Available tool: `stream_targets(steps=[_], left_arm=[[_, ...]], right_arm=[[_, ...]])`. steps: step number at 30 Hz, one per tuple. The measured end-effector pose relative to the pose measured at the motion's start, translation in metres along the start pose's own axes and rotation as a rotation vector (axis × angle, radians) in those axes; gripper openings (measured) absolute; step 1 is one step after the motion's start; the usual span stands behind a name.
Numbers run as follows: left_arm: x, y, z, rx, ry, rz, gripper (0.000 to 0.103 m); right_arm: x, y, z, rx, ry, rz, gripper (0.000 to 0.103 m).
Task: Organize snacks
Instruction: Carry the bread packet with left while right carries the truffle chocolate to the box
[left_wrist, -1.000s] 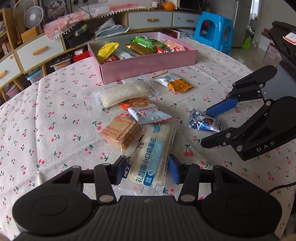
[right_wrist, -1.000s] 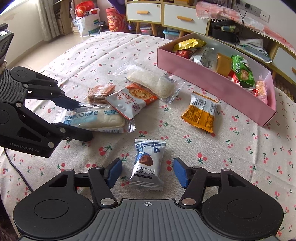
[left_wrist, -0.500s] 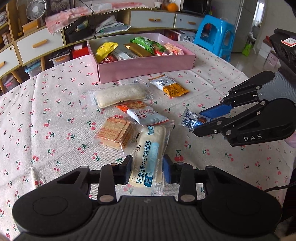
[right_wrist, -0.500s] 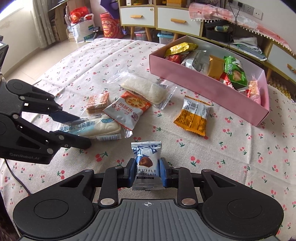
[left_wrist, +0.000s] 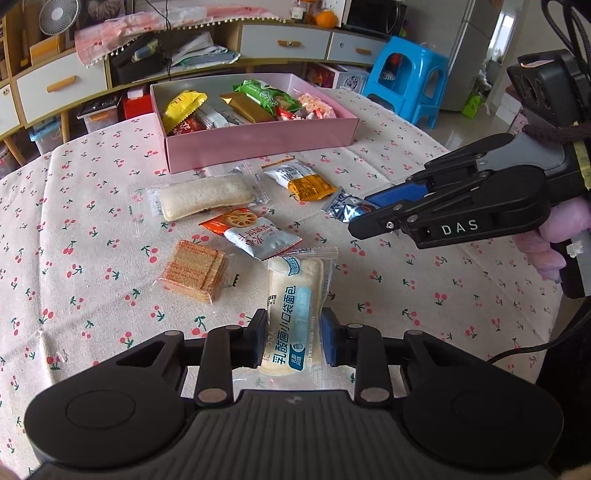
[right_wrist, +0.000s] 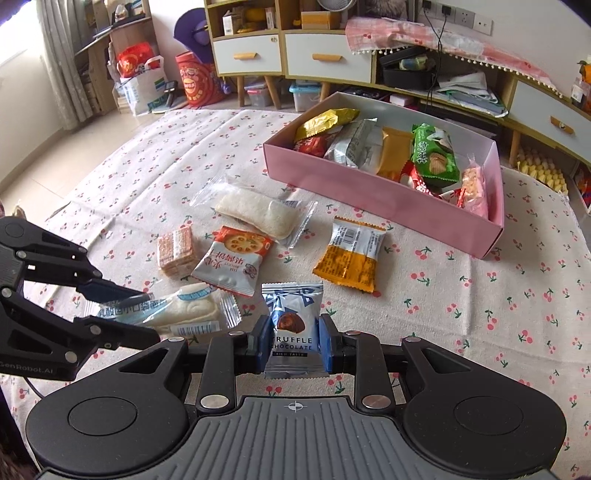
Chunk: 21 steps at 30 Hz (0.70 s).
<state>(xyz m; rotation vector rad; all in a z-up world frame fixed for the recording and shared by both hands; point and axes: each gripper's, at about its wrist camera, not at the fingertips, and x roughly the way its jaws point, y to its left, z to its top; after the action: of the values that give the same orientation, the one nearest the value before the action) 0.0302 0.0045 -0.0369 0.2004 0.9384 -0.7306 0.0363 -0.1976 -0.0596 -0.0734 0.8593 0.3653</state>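
Left wrist view, left to right. A wafer stack (left_wrist: 194, 271) in clear wrap lies left of centre on the cherry-print tablecloth (left_wrist: 74, 229). Above it rests a pale cake bar (left_wrist: 205, 195), and beside that an orange-and-white biscuit packet (left_wrist: 255, 236). At the upper centre stands the pink box (left_wrist: 258, 142), filled with assorted snacks. At the bottom centre the left gripper (left_wrist: 293, 341) has its blue pads clamped on the bread pack (left_wrist: 295, 314), whose far end points up the frame. An orange sachet (left_wrist: 301, 181) lies below the box's near wall. At the right the right gripper (left_wrist: 373, 212) pinches the truffle chocolate packet (left_wrist: 343, 206), held by a gloved hand (left_wrist: 554, 240).

Right wrist view, left to right. The left gripper (right_wrist: 144, 314) enters from the left edge, closed on the bread pack (right_wrist: 192, 310). At the bottom centre the right gripper (right_wrist: 293, 341) grips the truffle chocolate packet (right_wrist: 293, 328) by its sides. The pink box (right_wrist: 388, 199) sits at the upper right.
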Motion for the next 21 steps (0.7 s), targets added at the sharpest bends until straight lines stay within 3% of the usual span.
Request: stream_targets(steps=[9,21], left_arm=[[-0.001,-0.011,0.009,-0.012,-0.016,-0.056,0.027],[0.005,-0.006,0.045,-0.1,-0.069,-0.01,0.027]], right_arm=[[-0.007,-0.023,0.012,0.09,-0.032,-0.025,0.025],[-0.005,-0.063,0.04,0.266,-0.056,-0.035,0.025]])
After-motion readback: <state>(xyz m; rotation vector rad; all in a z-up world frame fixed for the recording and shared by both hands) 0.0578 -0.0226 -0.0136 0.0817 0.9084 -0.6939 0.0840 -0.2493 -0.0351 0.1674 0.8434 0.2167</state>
